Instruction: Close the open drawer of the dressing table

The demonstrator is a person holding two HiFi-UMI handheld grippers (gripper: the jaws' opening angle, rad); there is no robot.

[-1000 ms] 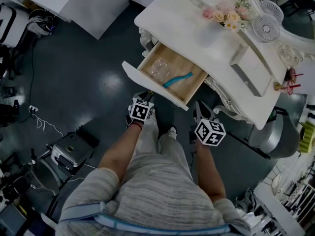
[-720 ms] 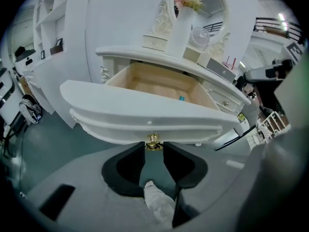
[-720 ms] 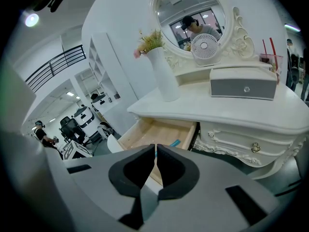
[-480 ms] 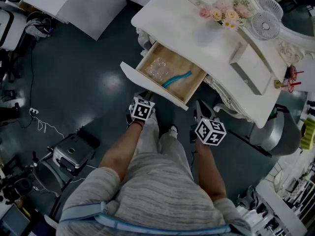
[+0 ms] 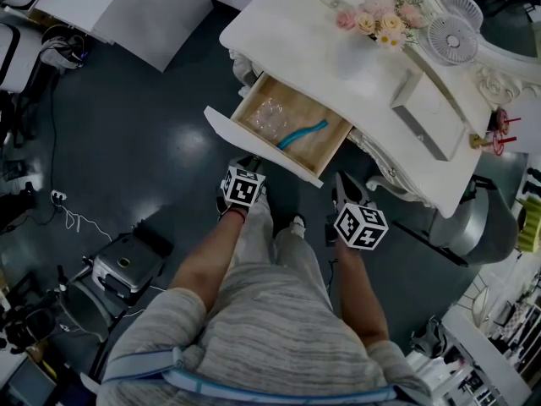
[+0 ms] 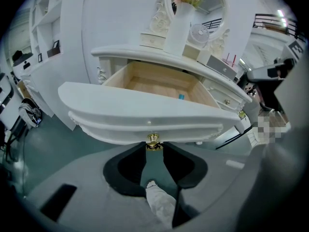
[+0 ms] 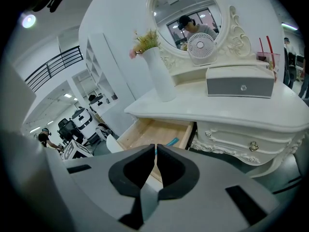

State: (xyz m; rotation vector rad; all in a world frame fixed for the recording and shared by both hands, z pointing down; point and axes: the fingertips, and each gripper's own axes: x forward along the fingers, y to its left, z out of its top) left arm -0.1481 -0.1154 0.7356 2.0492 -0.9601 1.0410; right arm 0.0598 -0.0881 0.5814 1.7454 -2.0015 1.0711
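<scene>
Drawer (image 5: pixel 262 148) open, pulled well out of the dressing table (image 5: pixel 338 57) toward the person, down-left in head view. Its front panel (image 6: pixel 145 115) runs long axis upper-left to lower-right there, square to the slide direction. A teal strip (image 5: pixel 303 134) and a clear plastic bit (image 5: pixel 270 117) lie on the wood floor inside. Left gripper (image 6: pixel 154 148) sits against the front panel, jaws apart, with the brass knob (image 6: pixel 153 140) right at the gap between the tips; no clamp on it visible. Right gripper (image 7: pixel 155 148) is off to the drawer's side, clear of the table, jaws closed to a thin slit on nothing.
</scene>
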